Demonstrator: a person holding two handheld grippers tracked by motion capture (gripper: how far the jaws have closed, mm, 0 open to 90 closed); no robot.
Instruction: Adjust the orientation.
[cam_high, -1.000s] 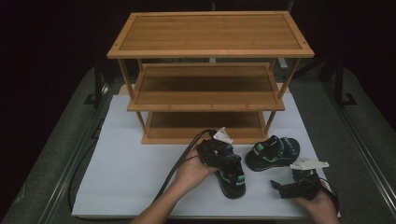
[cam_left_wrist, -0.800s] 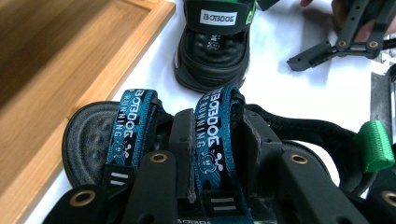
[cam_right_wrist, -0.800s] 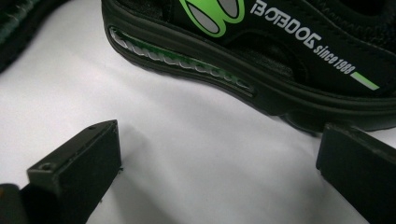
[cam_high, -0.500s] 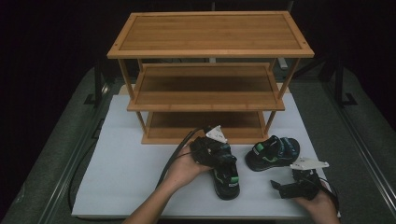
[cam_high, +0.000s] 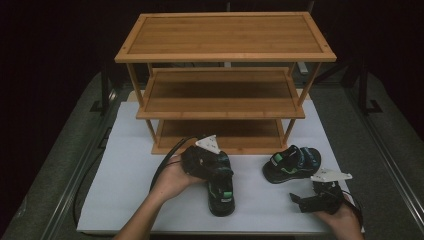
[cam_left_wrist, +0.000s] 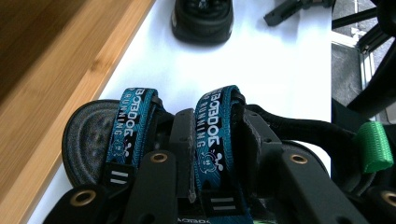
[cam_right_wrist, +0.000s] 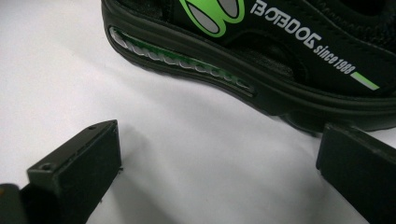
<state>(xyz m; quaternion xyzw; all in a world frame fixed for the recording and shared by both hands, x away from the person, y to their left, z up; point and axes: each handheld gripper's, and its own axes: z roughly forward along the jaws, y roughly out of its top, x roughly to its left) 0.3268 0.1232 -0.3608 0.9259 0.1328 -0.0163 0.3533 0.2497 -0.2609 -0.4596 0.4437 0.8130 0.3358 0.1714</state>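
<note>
My left gripper is shut on a black sandal with green trim, just in front of the wooden rack's bottom shelf. In the left gripper view the jaws pinch one of its blue printed straps; a second blue strap lies beside it. The matching sandal lies on the white mat to the right, and also appears as a sandal ahead of the left gripper. My right gripper rests open near the mat's front edge. Its jaws hold nothing, and the sandal's sole lies just beyond them.
A three-tier bamboo rack stands at the back of the white mat, its shelves bare. The rack's wooden edge runs close along the held sandal. A black cable trails from the left gripper. Grey table and metal rails flank the mat.
My left gripper has carried the sandal leftward across the mat, along the front of the rack. The right gripper and the other sandal have not moved.
</note>
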